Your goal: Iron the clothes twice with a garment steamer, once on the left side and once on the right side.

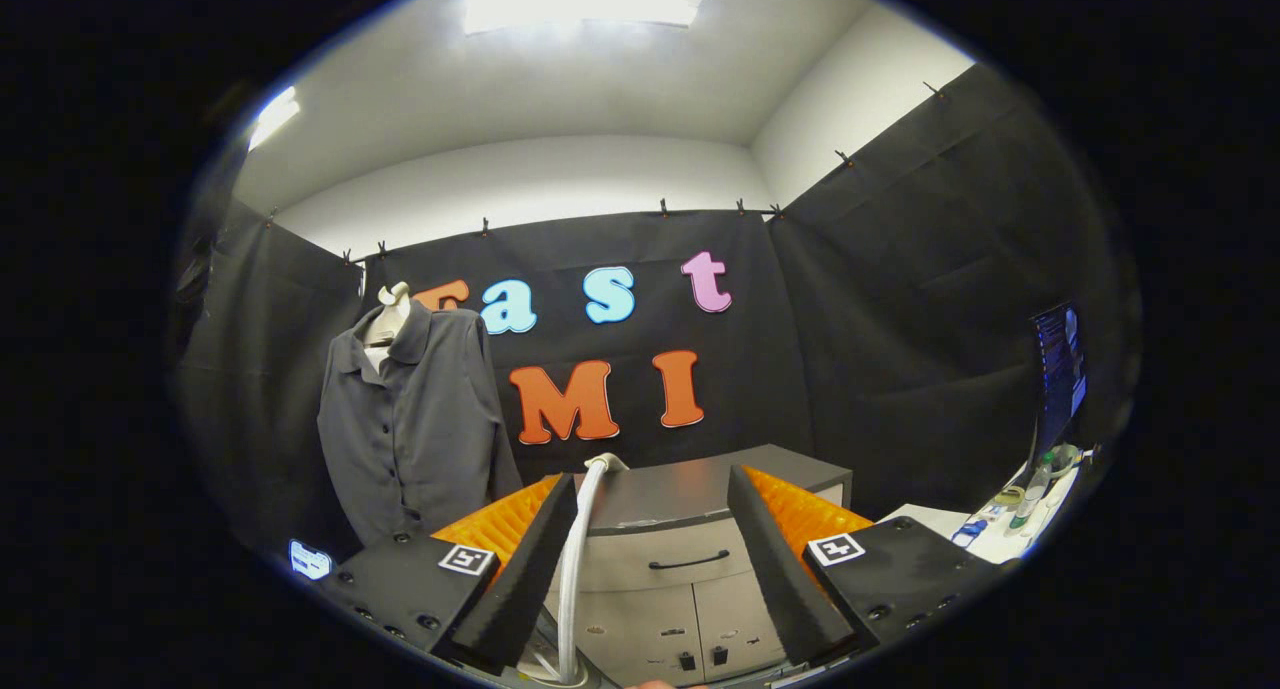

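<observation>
The gripper (650,489) has its jaws spread wide, gripping nothing; the steamer's white hose (578,559) rises upright just inside the left finger. The grey shirt (415,419) hangs far left, beyond them, long axis vertical, beside a grey cabinet (690,539).

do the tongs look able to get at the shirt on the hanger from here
Probably yes. The tongs stand open around a white hose, and the grey shirt hangs beyond the left finger with nothing between. It looks some way off, though.
</observation>
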Demonstrator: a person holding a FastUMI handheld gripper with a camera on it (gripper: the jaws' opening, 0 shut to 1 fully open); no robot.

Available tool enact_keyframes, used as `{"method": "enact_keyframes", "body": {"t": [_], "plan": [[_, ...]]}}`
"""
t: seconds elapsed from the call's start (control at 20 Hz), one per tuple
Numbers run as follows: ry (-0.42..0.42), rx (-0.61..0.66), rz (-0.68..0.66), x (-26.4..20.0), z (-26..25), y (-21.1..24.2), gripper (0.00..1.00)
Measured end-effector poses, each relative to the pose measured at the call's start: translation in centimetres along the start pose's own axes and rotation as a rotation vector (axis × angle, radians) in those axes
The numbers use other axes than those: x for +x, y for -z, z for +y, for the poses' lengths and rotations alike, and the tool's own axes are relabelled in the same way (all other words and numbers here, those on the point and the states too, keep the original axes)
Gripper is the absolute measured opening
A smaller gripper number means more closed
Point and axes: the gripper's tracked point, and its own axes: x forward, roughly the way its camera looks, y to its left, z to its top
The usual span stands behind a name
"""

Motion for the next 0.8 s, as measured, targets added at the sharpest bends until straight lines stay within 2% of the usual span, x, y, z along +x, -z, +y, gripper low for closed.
{"method": "enact_keyframes", "body": {"t": [0.15,0.35,0.45,0.8], "plan": [[-0.008,-0.009,-0.018,1.0,0.6,-1.1,0.98],[-0.072,0.027,-0.031,3.6,3.3,-3.1,0.98],[-0.104,0.02,-0.061,5.6,4.6,-4.7,0.98],[-0.119,-0.052,-0.031,14.3,7.7,-5.5,0.98]]}}
